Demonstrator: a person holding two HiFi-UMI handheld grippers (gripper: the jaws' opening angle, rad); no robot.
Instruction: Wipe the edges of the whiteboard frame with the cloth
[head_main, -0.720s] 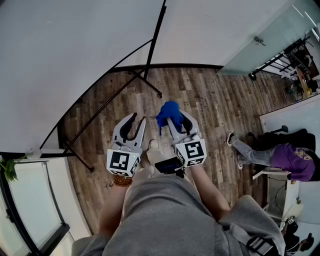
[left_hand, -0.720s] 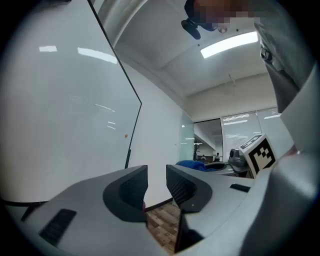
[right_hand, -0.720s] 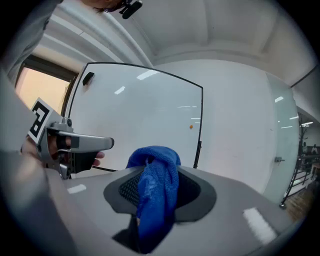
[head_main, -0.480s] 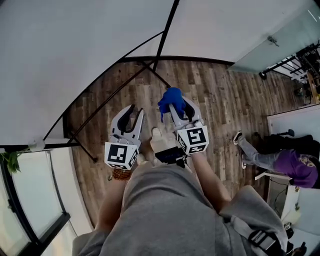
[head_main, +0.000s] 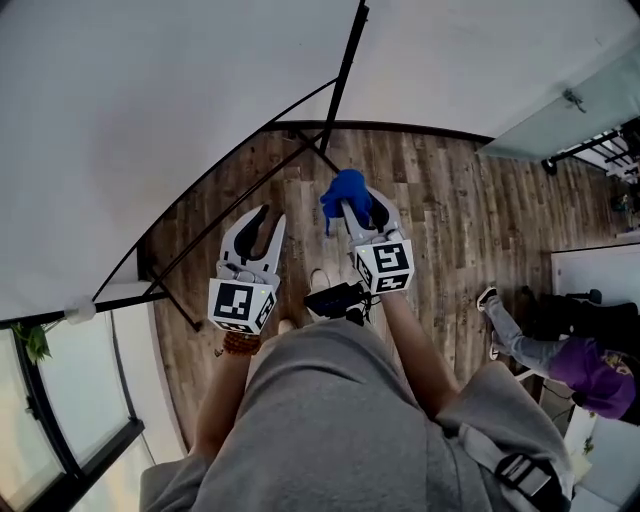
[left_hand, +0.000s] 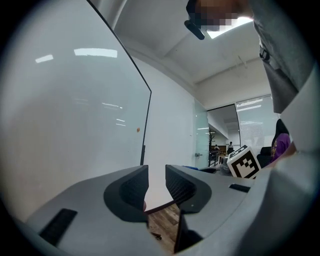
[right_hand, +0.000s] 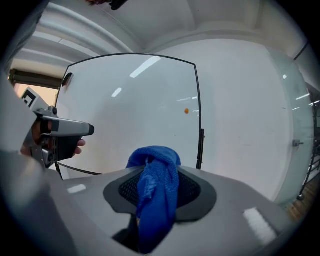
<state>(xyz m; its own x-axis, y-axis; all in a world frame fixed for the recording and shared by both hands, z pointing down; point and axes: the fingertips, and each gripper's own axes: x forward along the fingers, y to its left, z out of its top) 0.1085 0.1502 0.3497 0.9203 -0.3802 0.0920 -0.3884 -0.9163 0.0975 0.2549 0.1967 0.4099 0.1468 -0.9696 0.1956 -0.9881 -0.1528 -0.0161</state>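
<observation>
The whiteboard (head_main: 150, 110) fills the upper left of the head view, and its black frame (head_main: 343, 70) runs down toward the floor. In the right gripper view the frame (right_hand: 198, 110) stands ahead of the jaws. My right gripper (head_main: 358, 206) is shut on a bunched blue cloth (head_main: 343, 189), which hangs over the jaws (right_hand: 155, 192). It is held short of the board's lower edge, not touching it. My left gripper (head_main: 270, 219) hovers beside it to the left, open with a narrow gap (left_hand: 156, 174) and nothing in it.
The whiteboard's black stand legs (head_main: 225, 220) spread over the wood floor (head_main: 450, 220). A seated person in purple (head_main: 590, 372) is at the right edge. A glass door (head_main: 565, 115) lies far right, and a plant (head_main: 33, 342) at the left.
Both grippers have edged forward toward the whiteboard's lower frame, the view shifting with them. The cloth stays clamped in the right gripper.
</observation>
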